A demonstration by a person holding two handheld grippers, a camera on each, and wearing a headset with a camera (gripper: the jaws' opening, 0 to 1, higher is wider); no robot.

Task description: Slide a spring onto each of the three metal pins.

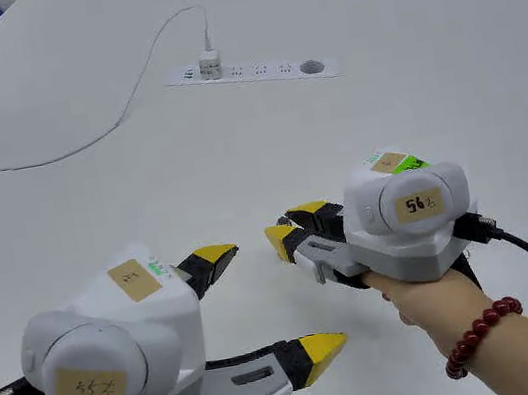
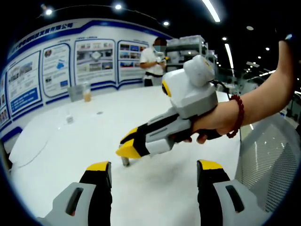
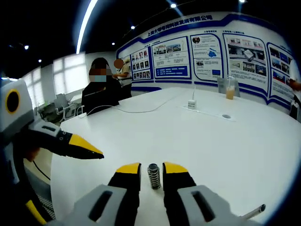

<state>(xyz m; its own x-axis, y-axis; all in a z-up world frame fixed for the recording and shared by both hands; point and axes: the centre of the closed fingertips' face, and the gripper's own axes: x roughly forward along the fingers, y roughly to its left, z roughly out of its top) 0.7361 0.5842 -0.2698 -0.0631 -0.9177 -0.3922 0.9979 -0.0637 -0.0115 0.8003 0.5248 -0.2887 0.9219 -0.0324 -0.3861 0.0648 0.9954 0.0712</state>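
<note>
The right gripper (image 3: 152, 167) has its claw narrowed to a slot around a small coil spring (image 3: 154, 176), which stands upright on the white table (image 1: 381, 107) at the bottom centre of the right gripper view. A sliver of table shows between the spring and the jaw on its left, so I judge the claw is bracketing the spring, not yet clamping it. The left gripper (image 1: 273, 299), in the lower left of the head view, has its claw spread wide and holds nothing.

The step in hand looks like picking up this spring. To do it well:

- Centre the spring in the slot before closing, so neither jaw tips it over first.
- Close gently; a coil this small will likely squirt out or deform under a hard pinch.
- Grip low on the coil, leaving the top end free so its bore stays open.
- Lift straight up, without dragging.

A thin metal rod (image 3: 256, 210) lies at the lower right edge of the right gripper view. It may be one of the pins, though too little shows to be sure. The empty left claw could steady that pin.
</note>
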